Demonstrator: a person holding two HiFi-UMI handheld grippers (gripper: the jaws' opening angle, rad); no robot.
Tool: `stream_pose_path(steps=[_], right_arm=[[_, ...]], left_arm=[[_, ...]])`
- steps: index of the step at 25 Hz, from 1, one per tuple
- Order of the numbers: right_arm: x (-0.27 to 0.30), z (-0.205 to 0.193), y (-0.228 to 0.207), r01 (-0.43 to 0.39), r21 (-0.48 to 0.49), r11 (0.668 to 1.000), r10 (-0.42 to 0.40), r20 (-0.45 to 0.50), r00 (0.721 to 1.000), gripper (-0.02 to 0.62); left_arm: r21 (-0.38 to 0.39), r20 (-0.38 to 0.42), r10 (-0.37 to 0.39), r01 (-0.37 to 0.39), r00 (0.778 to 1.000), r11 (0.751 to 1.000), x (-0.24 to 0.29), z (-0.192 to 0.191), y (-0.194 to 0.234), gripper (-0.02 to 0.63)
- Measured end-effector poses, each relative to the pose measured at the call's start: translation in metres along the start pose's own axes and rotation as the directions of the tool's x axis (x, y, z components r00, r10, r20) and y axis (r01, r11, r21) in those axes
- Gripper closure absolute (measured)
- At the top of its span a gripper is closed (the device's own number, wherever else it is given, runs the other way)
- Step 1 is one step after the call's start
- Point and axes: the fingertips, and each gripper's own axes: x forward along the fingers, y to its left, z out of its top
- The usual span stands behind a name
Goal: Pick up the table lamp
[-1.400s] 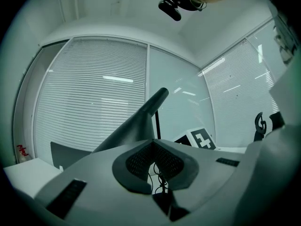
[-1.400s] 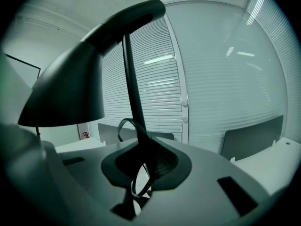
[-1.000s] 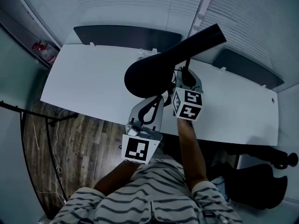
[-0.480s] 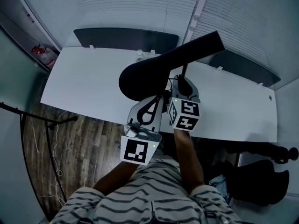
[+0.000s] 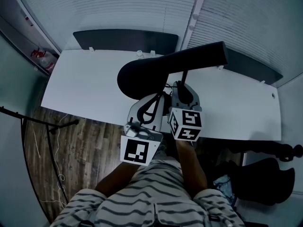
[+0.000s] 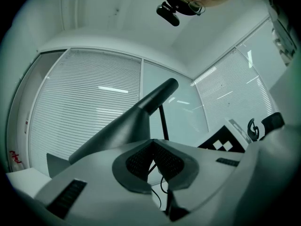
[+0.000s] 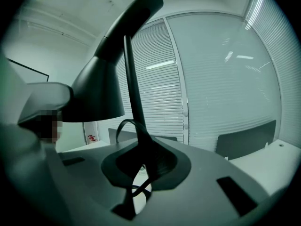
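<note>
Right gripper view: your right claw (image 7: 146,160) clamps the lamp (image 7: 96,93) by its stem, centre frame; left claw (image 6: 153,160) closed, empty.

The long white rectangular tabletop (image 5: 85,86) stands over a dark wood-plank floor (image 5: 90,145), bearing two small white clips (image 5: 139,53) at its far edge, a thin dark cable (image 5: 169,86) near its middle and a small dark hole (image 5: 272,95) by its far right corner.

1. No words, brands or numbers can be read anywhere.
2. Black-and-white square markers without lettering sit on the cubes of the left gripper (image 5: 160,96) and right gripper (image 5: 182,85).
3. A red mark (image 5: 40,56) on the wall, far left of both grippers, is too small to read.
</note>
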Motion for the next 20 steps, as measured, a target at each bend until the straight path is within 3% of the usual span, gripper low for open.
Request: stream_pose_path(steps=[11, 20], right_arm=[[-0.015, -0.003, 0.015, -0.081, 0.012, 0.997, 0.081, -0.02, 0.997, 0.563], [-0.026, 0.008, 0.027, -0.133, 0.021, 0.991, 0.132, 0.022, 0.991, 0.568]], left_arm=[[-0.013, -0.004, 0.017, -0.017, 1.0, 1.0, 0.011, -0.001, 0.009, 0.6], [-0.017, -0.021, 0.03, -0.031, 0.999, 0.999, 0.018, -0.009, 0.011, 0.6]])
